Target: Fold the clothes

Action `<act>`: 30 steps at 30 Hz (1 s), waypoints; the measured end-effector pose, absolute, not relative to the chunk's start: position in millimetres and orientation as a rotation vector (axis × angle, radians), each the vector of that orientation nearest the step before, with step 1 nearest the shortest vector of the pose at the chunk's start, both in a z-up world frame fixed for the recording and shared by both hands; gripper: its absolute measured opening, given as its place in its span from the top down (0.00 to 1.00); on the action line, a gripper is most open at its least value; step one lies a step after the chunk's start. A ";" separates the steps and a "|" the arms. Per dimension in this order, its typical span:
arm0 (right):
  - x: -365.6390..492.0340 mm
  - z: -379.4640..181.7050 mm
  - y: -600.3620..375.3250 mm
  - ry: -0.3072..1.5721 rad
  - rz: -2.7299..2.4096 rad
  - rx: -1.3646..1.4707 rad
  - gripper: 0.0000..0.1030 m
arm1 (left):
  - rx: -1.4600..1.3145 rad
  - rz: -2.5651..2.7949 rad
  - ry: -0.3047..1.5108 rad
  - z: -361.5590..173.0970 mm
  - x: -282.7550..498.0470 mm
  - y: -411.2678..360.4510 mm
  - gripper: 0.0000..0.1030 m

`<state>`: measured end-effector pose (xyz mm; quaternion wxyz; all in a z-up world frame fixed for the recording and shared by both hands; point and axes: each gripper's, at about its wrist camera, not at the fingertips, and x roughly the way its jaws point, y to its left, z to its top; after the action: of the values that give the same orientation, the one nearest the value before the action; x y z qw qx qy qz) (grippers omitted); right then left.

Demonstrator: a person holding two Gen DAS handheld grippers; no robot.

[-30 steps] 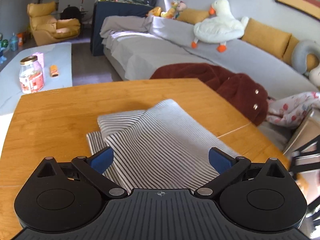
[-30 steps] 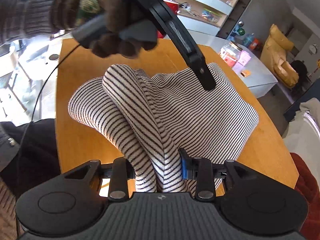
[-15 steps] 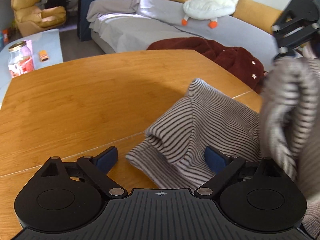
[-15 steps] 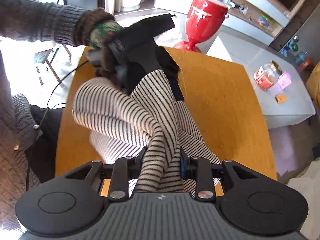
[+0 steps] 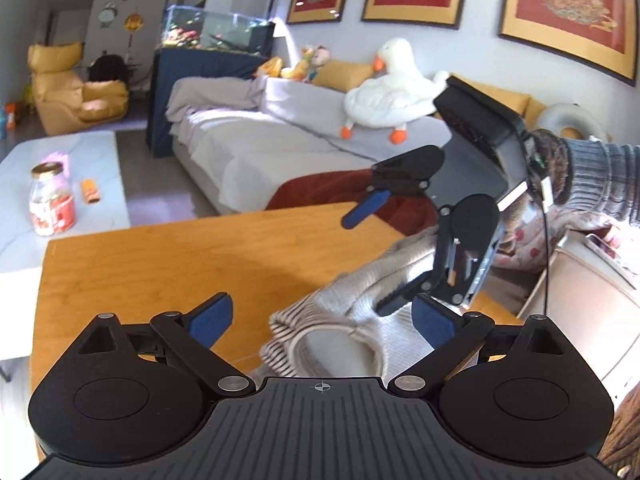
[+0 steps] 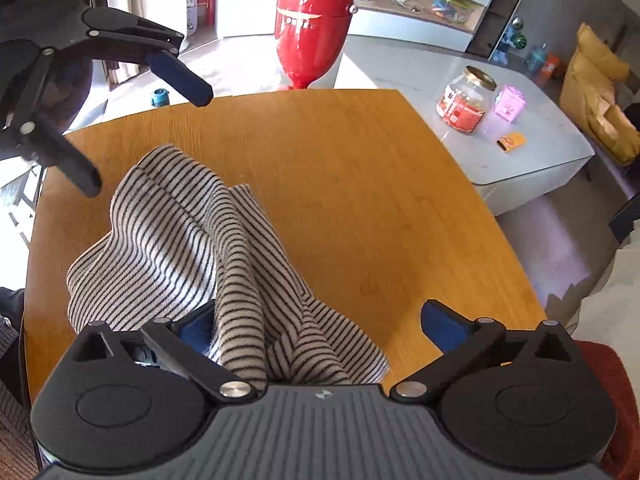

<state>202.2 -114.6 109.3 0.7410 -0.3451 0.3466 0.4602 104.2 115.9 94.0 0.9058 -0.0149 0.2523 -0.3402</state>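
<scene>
A black-and-white striped garment (image 6: pixel 192 248) lies bunched on the wooden table (image 6: pixel 360 184); it also shows in the left wrist view (image 5: pixel 352 320). My right gripper (image 6: pixel 320 326) is open, its jaws spread wide with the cloth lying loose between them. It appears in the left wrist view (image 5: pixel 374 254), open, above the cloth's right end. My left gripper (image 5: pixel 320 316) is open just above the cloth's near end. In the right wrist view it (image 6: pixel 148 136) hovers open at the far left, above the garment.
A low white table (image 6: pixel 500 128) holds a glass jar (image 6: pixel 464 100) and a pink box (image 6: pixel 509 102). A red vase (image 6: pixel 312 32) stands beyond the table. A grey sofa (image 5: pixel 280 136) carries a white plush duck (image 5: pixel 392 96) and a dark red garment (image 5: pixel 320 192).
My right gripper has let go of the striped garment and opened wide. The cloth has dropped into a heap on the table. My left gripper has risen away from the cloth.
</scene>
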 end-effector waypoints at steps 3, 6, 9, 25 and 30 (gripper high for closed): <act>196.8 129.4 -126.7 0.694 0.963 -0.752 0.00 | 0.009 -0.749 0.532 86.0 112.9 85.7 0.02; 196.6 147.6 -140.1 0.628 0.871 -0.740 0.00 | 0.099 -0.652 0.603 61.1 131.1 61.6 0.03; 203.4 145.9 -152.3 0.627 0.753 -0.690 0.00 | 0.109 -0.574 0.665 42.0 148.5 61.2 0.02; 208.3 69.2 -146.3 0.663 0.431 -0.601 0.00 | 0.085 -0.528 0.711 29.1 149.5 79.1 0.01; 176.9 92.3 -157.0 0.639 0.443 -0.469 0.00 | 0.050 -0.519 0.695 32.0 147.6 92.8 0.00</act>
<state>176.9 -157.0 92.3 0.8987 -0.2267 0.3084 0.2139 147.6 92.8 32.0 0.9071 0.0244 0.3368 -0.2514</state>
